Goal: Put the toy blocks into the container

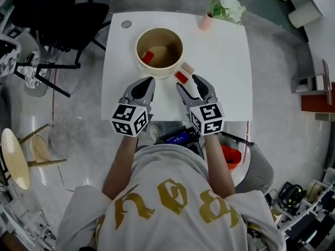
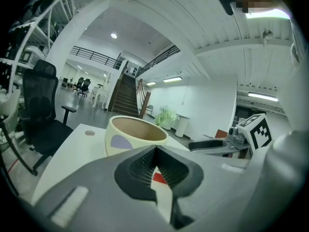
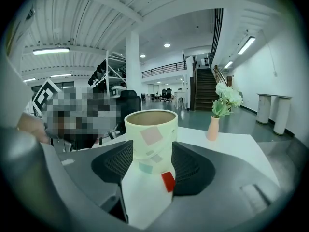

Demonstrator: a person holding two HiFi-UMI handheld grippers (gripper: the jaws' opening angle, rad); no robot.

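While looking down from the head view, start with the white tabletop (image 1: 230, 72). Toward its far edge, left of centre: cream container (image 1: 137, 51), upright, one red block (image 1: 147, 57) inside. Nearer the front edge: left hand-held gripper (image 1: 151, 80), pinched together and empty; right hand-held gripper (image 1: 186, 81), spread wide around a second red block (image 1: 181, 77), not yet clamped, just beside the container. Next to that, a pale block (image 1: 188, 68). Probably light, rigid, smooth-faced; best pinched squarely across two flat opposite sides. Only from above: pale block, container's contents. Only along the right jaws: clear gap either side of the block.
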